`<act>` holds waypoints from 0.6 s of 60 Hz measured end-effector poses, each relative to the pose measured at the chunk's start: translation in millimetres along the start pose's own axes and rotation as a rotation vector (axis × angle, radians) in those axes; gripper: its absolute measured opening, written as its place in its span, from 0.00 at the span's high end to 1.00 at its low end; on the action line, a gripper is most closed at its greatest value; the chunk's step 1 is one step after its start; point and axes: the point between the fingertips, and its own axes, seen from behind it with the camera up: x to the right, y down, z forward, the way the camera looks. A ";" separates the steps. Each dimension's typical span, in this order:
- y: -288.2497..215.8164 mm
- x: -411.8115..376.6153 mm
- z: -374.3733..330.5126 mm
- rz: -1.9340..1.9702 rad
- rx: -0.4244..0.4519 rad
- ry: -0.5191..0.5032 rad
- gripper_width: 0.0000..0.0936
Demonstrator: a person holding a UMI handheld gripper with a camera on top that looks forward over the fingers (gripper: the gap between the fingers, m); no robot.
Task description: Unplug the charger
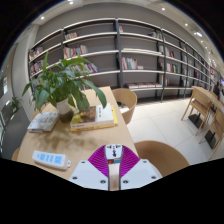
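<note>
Charger [113, 152] is the small white block held up between the fingers, with dark markings on its near face that may be the prongs or a label; this cannot be made out. The gripper [113, 160] has its magenta pads [99, 158] pressed against the block from left and right, so the fingers are clamped on it. No socket, power strip or cable shows around the block, and it appears to hang in the air above the near end of the wooden tabletop [85, 140], so the pull itself looks done. What seems left is to carry the block away or set it down somewhere. On the tabletop to the left lies a flat white device like a remote [50, 158], farther off a stack of books [93, 119] and a potted plant [68, 85] with broad green leaves, and at the far left another pile of papers [43, 122]. Wooden chairs [125, 100] stand beyond the tabletop, and long bookshelves [120, 55] line the far wall.
</note>
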 end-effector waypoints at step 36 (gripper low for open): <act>49.5 11.8 24.0 -0.075 -0.125 0.038 0.13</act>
